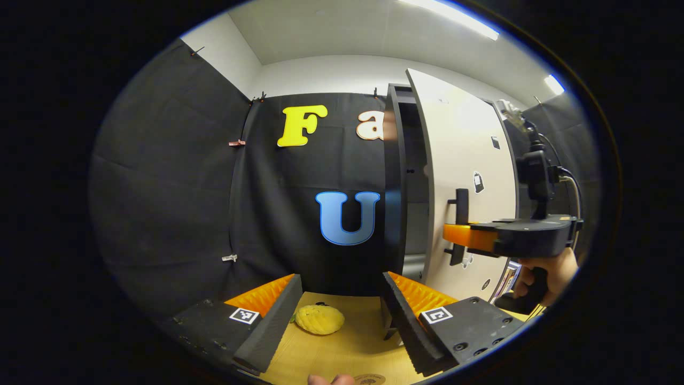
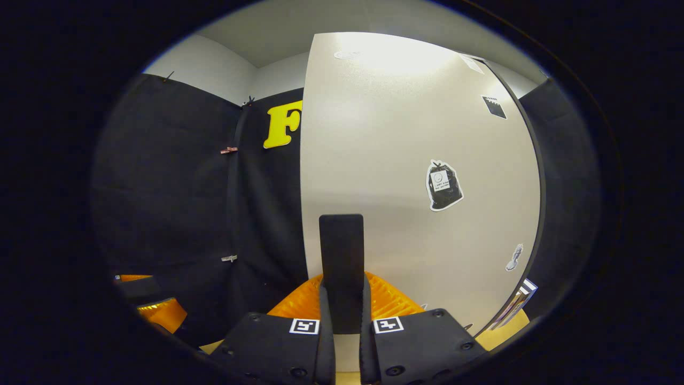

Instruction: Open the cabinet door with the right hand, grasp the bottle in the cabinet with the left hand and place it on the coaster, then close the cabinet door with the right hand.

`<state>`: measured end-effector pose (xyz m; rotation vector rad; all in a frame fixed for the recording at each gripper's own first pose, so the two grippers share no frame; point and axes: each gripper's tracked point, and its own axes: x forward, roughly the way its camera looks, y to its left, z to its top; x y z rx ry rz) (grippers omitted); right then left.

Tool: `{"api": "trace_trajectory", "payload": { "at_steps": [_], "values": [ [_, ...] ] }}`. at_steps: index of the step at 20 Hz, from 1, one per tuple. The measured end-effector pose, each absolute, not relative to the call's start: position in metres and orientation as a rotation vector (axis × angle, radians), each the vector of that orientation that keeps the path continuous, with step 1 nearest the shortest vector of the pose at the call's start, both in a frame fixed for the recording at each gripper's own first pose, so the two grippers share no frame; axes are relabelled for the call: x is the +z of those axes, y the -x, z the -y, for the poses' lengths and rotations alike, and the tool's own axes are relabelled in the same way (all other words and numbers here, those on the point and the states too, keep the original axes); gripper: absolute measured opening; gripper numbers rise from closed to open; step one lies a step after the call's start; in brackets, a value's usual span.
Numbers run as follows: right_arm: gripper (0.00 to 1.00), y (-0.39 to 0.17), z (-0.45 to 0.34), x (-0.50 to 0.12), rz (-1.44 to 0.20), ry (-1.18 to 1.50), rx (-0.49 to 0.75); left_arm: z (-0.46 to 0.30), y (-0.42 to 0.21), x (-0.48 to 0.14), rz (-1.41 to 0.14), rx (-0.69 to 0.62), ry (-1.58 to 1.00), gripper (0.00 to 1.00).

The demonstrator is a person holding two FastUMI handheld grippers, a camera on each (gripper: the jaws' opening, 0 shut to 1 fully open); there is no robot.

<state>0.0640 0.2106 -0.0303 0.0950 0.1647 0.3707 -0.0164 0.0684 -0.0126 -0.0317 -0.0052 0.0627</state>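
The tall cabinet (image 1: 394, 160) stands at the right of the left gripper view, its pale door (image 1: 465, 133) swung partly open on a dark gap. My right gripper (image 1: 453, 235), held by a hand (image 1: 556, 272), is shut on the door's black vertical handle (image 1: 460, 206). In the right gripper view the handle (image 2: 342, 240) rises between the closed fingers of the right gripper (image 2: 344, 283), against the door (image 2: 401, 133). My left gripper (image 1: 342, 283) hangs open over the wooden table (image 1: 347, 347), holding nothing. The edge of a round coaster (image 1: 370, 379) shows at the bottom.
A yellow pineapple-shaped object (image 1: 319, 319) lies on the table between the left gripper's fingers. Stickers dot the door (image 2: 443, 185). Black cloth walls the booth at the back and left. The left gripper (image 2: 147, 305) shows low at the left of the right gripper view.
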Motion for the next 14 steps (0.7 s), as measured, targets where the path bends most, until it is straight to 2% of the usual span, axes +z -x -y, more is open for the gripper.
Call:
{"api": "trace_trajectory", "payload": {
  "at_steps": [7, 14],
  "values": [
    [0.22, 0.007, -0.158, -0.016, -0.19, -0.1, 0.398, -0.035, 0.009, 0.004, 0.022, 0.012, 0.018, 0.94],
    [0.21, 0.06, -0.077, -0.005, -0.211, -0.096, 0.337, 0.026, -0.016, 0.01, 0.027, -0.084, 0.04, 0.94]
  ]
}}
